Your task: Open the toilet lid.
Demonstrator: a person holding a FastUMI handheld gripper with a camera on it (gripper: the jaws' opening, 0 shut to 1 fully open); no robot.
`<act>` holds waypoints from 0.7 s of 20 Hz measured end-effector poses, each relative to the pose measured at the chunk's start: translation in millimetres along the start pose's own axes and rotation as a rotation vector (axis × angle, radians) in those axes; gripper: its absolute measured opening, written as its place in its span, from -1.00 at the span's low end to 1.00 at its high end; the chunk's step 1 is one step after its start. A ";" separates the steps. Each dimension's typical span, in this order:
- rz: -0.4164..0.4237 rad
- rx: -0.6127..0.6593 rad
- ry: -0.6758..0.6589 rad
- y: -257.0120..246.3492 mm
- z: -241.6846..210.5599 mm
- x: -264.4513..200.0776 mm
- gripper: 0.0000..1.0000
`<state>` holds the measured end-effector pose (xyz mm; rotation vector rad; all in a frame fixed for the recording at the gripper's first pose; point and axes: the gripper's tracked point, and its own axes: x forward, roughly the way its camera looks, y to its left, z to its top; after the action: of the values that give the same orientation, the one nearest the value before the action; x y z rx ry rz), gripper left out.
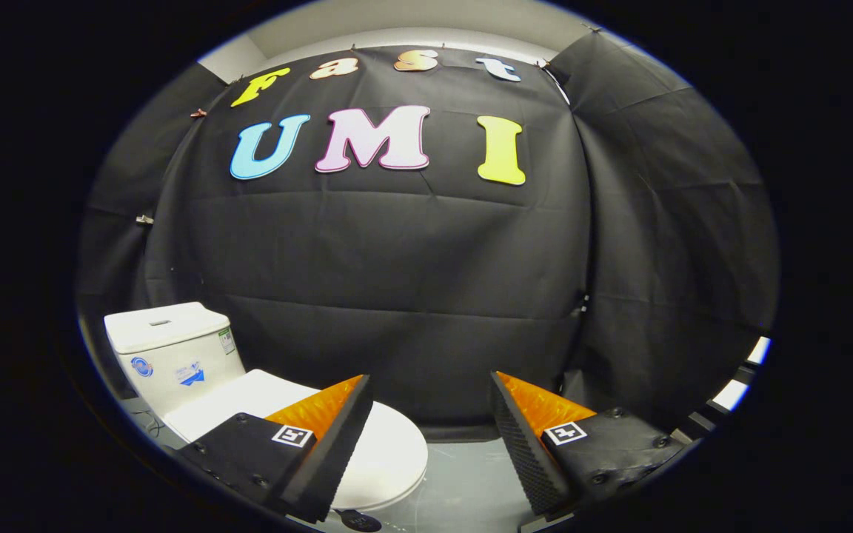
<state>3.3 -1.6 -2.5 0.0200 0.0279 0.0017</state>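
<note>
**Desk:** What have you got, left to right?

**Me:** Farthest left, at about ten o'clock from my fingers, I see the white tank [175,348], upright against the black cloth wall [397,281]. It has a flat top with a small slot-shaped button in it, and a few small stickers on its front and side. I can't make them out.

**Desk:** And the lid?

**Me:** The lid [389,451] is down, lying flat on the bowl. It runs from the foot of the tank toward me and ends in a rounded front edge. My left finger [323,451] sits in front of it and covers its near left part. I can't tell whether that finger touches it or hangs just above. The rounded front of the lid pokes out into the gap between my two fingers, on the left side of that gap.

**Desk:** Gripper state?

**Me:** The gripper [430,389] is spread wide with nothing between the fingers. The right finger [537,444] is well apart from the lid, over bare grey floor [471,481].

**Desk:** Anything else on the floor?

**Me:** A small dark round thing [358,521] lies at six o'clock below the lid's front edge. At about three o'clock the cloth folds into a corner, with a light strip at its foot.
</note>
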 end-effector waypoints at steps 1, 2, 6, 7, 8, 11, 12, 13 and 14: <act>0.000 0.003 -0.003 0.6 3.9 1.3 0.95; -0.002 -0.003 -0.004 -0.5 7.7 3.6 0.95; -0.012 -0.008 -0.020 -3.2 28.7 5.9 0.95; -0.014 0.002 -0.025 -3.2 31.6 5.3 0.95; -0.016 0.011 -0.024 -1.2 31.9 3.4 0.95; -0.009 0.019 -0.002 5.3 17.9 -1.4 0.95; -0.001 0.028 0.010 8.7 10.9 -4.3 0.95; -0.002 0.039 0.027 10.5 2.4 -7.8 0.95; -0.003 0.047 0.038 11.0 -6.1 -11.2 0.95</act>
<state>-8.1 9.5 -8.1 0.0672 0.0658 -0.0012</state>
